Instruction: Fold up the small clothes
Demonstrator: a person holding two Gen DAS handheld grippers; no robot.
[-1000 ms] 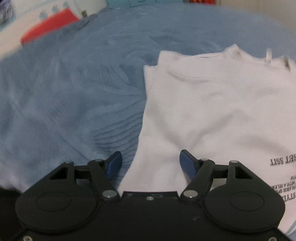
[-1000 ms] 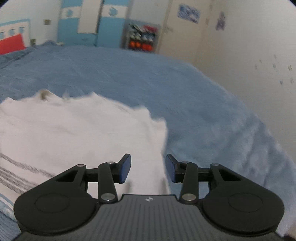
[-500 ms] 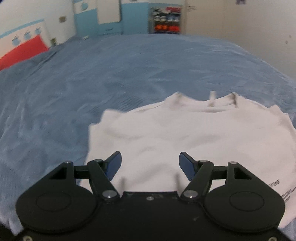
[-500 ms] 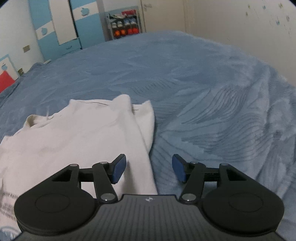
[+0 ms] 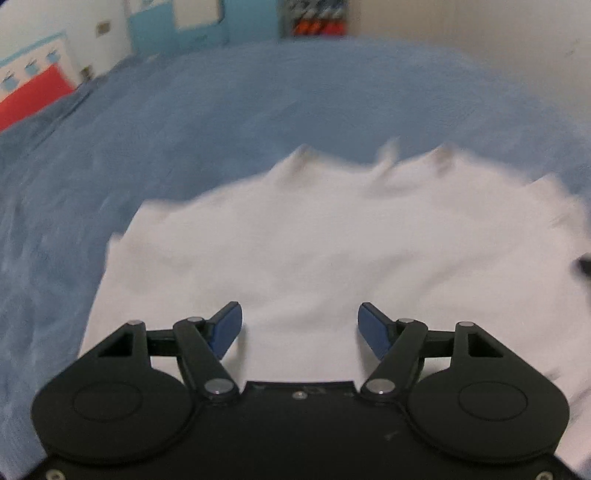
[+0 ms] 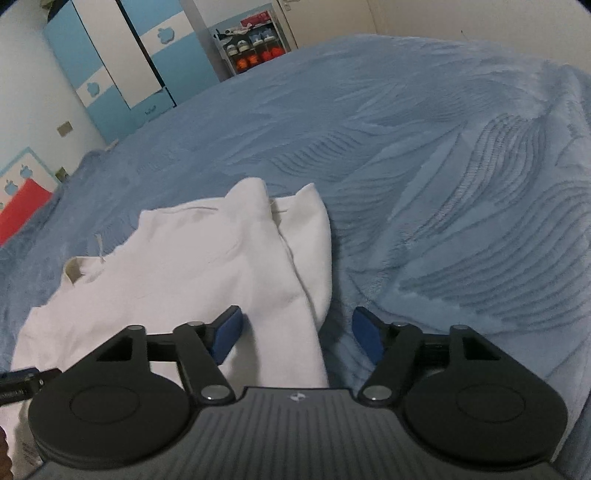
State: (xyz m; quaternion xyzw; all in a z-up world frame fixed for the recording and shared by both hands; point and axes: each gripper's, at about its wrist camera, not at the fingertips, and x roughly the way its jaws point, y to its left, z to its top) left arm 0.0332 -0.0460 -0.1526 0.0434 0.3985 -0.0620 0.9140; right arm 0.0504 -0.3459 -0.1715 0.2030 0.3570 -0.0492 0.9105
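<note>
A small white T-shirt [image 5: 314,254] lies spread on the blue bedspread [image 5: 221,110], collar at its far edge. My left gripper [image 5: 300,328] is open and empty, low over the shirt's near middle. In the right wrist view the shirt [image 6: 192,266] has its right sleeve [image 6: 310,236] folded inward along the right edge. My right gripper [image 6: 297,332] is open and empty, straddling that right edge, its left finger over cloth and its right finger over the bedspread [image 6: 443,184]. The left view is motion-blurred.
A red pillow [image 5: 33,99] lies at the bed's far left. A blue-and-white wardrobe [image 6: 122,66] and a shoe shelf [image 6: 255,44] stand beyond the bed. A white wall [image 6: 480,18] is at the right. The other gripper's edge [image 6: 22,380] shows at the left.
Both grippers have dropped lower and closer to the shirt. The right gripper has opened wider and now straddles the shirt's right edge. The left view has shifted right over the shirt.
</note>
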